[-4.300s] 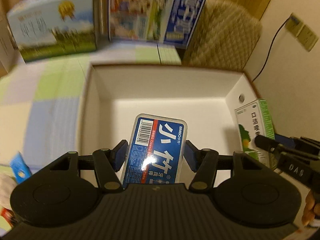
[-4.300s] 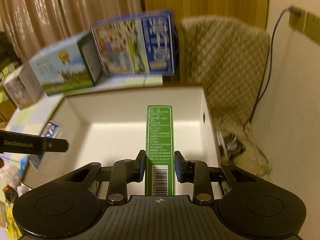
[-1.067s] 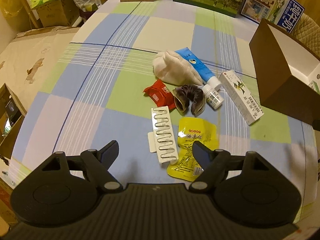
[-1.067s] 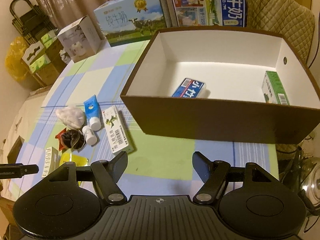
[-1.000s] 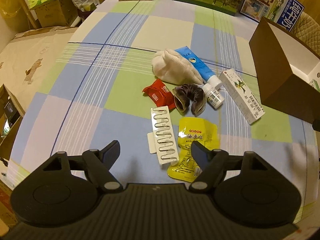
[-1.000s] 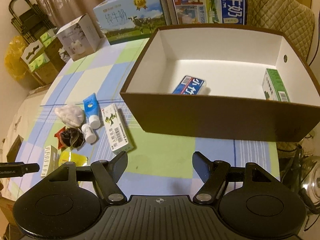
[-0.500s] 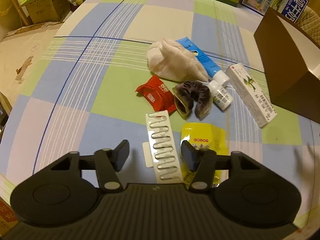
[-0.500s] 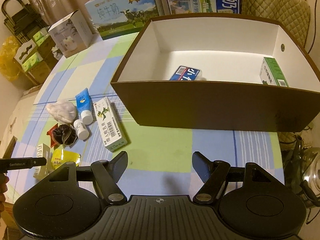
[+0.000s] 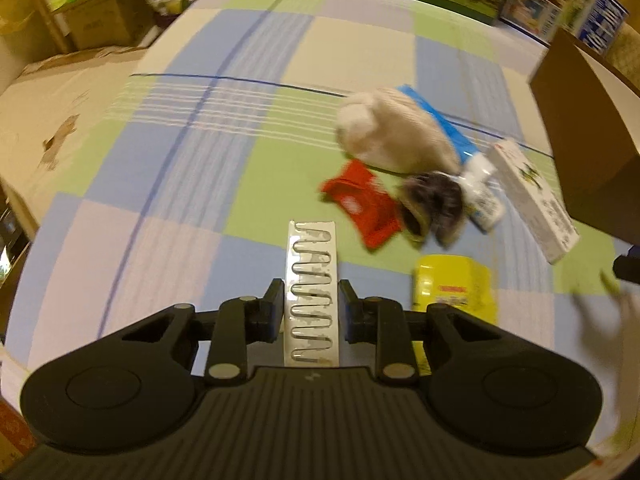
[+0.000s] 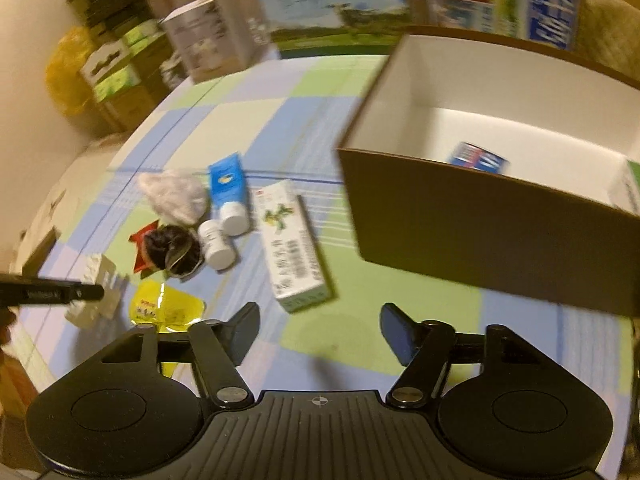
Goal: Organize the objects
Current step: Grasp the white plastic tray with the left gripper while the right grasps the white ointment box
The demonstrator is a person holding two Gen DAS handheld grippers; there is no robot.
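Note:
On the checked tablecloth lies a white blister strip (image 9: 311, 292), and my left gripper (image 9: 311, 304) has it between its closing jaws, a pad at each long edge. Beyond it are a red packet (image 9: 360, 208), a dark scrunchie (image 9: 432, 204), a white cloth (image 9: 394, 132), a blue tube (image 9: 448, 128), a small white bottle (image 9: 484, 200) and a yellow pouch (image 9: 452, 288). My right gripper (image 10: 320, 318) hangs over the table just short of a white-and-green box (image 10: 294, 240). Its jaws are closing with nothing between them. The brown box (image 10: 480, 232) holds a blue pack (image 10: 478, 158).
Milk cartons (image 10: 332, 8) and a grey carton (image 10: 208, 44) stand along the table's far edge. A green-and-white box (image 10: 628, 192) leans in the brown box's right corner. Stacked cardboard boxes (image 10: 116, 76) sit on the floor beyond the table's left side.
My left gripper has come down over the white strip and its jaws have narrowed onto it. The right gripper has swung left toward the loose items, with its jaws narrower.

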